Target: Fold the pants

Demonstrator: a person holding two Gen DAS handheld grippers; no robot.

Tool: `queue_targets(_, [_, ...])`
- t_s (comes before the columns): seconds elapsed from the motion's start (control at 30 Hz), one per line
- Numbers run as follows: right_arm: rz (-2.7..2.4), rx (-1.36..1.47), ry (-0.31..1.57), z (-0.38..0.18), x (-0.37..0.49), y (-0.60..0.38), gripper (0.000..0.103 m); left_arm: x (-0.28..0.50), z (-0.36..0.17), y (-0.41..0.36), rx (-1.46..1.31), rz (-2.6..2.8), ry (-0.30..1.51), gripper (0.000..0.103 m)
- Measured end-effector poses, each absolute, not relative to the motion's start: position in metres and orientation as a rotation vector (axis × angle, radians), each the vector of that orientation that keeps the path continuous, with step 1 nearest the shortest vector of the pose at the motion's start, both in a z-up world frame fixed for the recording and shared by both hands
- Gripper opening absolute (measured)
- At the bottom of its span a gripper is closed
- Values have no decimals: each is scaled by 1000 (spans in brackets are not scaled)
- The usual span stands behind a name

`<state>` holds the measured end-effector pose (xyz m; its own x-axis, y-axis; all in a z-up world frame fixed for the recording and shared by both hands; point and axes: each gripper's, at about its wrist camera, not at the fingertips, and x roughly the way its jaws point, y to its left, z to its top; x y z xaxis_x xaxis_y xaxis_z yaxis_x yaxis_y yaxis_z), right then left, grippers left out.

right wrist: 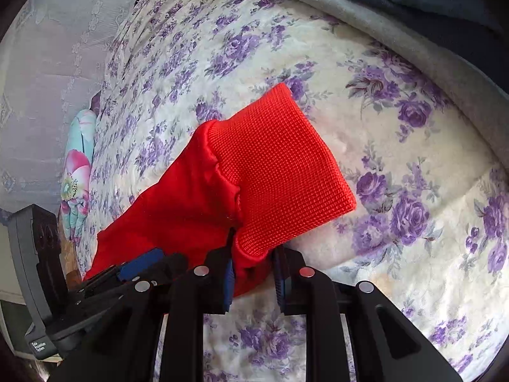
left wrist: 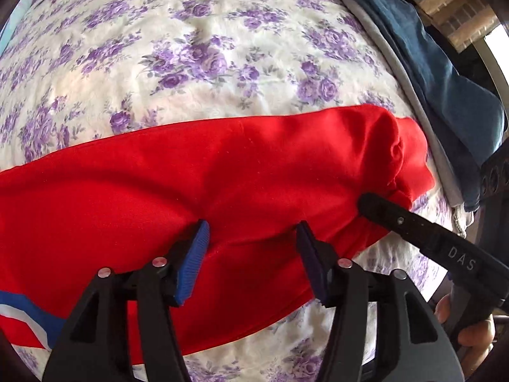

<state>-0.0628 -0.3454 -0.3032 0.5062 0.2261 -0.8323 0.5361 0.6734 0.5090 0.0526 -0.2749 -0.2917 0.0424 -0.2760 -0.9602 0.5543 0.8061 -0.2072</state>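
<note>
Red pants (left wrist: 197, 184) lie across a bed with a purple floral sheet (left wrist: 197, 51); a blue and white stripe shows at the lower left. My left gripper (left wrist: 254, 242) is open, its blue pads (left wrist: 194, 261) resting on the leg's near edge, the cloth between the jaws. In the right wrist view the ribbed red cuff (right wrist: 280, 165) lies on the sheet (right wrist: 397, 159). My right gripper (right wrist: 253, 273) straddles the cuff's near edge, jaws partly open around the cloth. The left gripper (right wrist: 136, 267) shows at the lower left; the right gripper's finger (left wrist: 413, 226) reaches the cuff.
Folded blue and grey clothes (left wrist: 439, 73) are stacked at the bed's far right edge; they also show in the right wrist view (right wrist: 397, 25). A floral pillow (right wrist: 78, 172) lies at the bed's left side, beside a lace curtain (right wrist: 47, 63).
</note>
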Motion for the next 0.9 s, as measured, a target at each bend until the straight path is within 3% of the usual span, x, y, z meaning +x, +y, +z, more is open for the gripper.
queue_targets(0.17, [-214, 570, 1051, -264, -46, -317, 20, 37, -286, -261, 170, -707, 1424, 55])
queue_targets(0.27, [-212, 549, 1077, -264, -38, -315, 20, 41, -297, -251, 98, -704, 1472, 46])
queue_targets(0.3, [-219, 535, 1082, -264, -37, -314, 19, 45, -297, -247, 83, -688, 1477, 32])
queue_targets(0.33, [-221, 528, 1086, -263, -35, -314, 19, 49, -296, -242, 42, -689, 1492, 7])
queue_targets(0.37, [-221, 529, 1090, -261, -35, -315, 19, 53, -296, -235, -29, -720, 1521, 0])
queue_targets(0.67, [-202, 432, 1107, -245, -30, -296, 20, 68, -317, -216, -184, -670, 1512, 0])
queue_targets(0.9, [-61, 230, 1061, -198, -2, -239, 19, 58, -292, -178, -224, -671, 1473, 0])
